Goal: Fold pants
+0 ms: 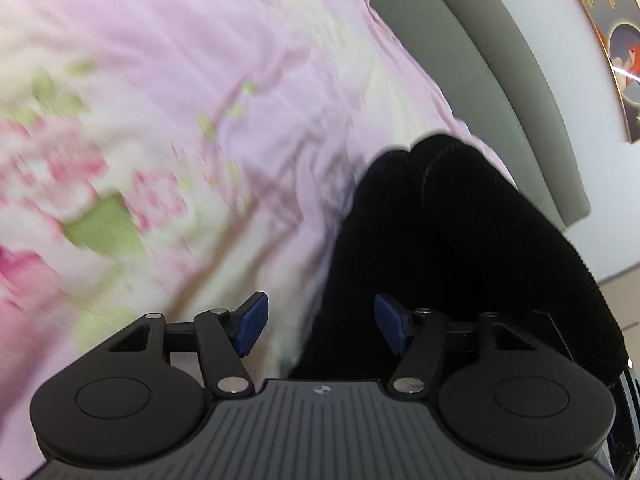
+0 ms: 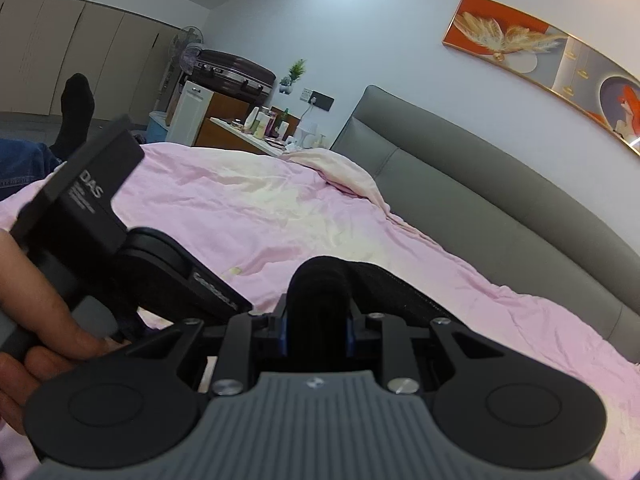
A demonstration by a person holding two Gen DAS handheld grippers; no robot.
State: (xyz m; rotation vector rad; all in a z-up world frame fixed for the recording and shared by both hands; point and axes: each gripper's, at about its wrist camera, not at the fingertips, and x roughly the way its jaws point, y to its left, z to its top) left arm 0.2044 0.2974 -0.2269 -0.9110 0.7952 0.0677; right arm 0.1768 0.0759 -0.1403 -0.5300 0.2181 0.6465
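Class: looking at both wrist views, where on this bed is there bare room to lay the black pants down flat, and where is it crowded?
Free: the pink duvet between the grey headboard and the left gripper. Crowded: beside the headboard, where the black pants lie bunched, and the cluttered bedside counter.

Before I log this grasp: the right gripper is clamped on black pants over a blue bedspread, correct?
Only the colour is wrong. The right wrist view shows the right gripper clamped on the black pants, but the bedspread is pink, not blue.
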